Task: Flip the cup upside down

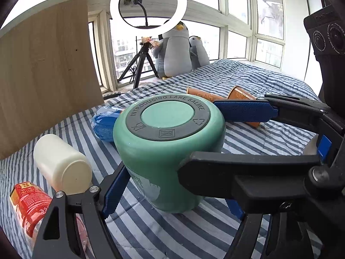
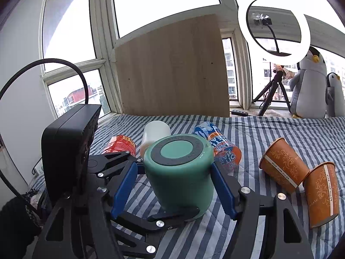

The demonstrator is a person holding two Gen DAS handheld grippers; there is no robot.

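A green cup [image 1: 163,157] stands upside down on the striped bed, its grey-ringed base facing up; it also shows in the right wrist view [image 2: 181,179]. My left gripper [image 1: 172,196] is open around the cup, its blue pads apart from the cup's sides. My right gripper [image 2: 174,192] is also open, with its blue pads on either side of the cup and gaps showing. In the left wrist view the right gripper's fingers [image 1: 243,110] reach in from the right, one behind and one in front of the cup.
A white bottle [image 1: 62,164], a red-labelled bottle [image 1: 28,202] and a blue bottle [image 1: 103,123] lie left and behind the cup. Two orange paper cups [image 2: 284,166] lie to the right. A wooden board [image 2: 172,69], ring light [image 2: 273,28] and plush penguins [image 2: 310,84] stand by the window.
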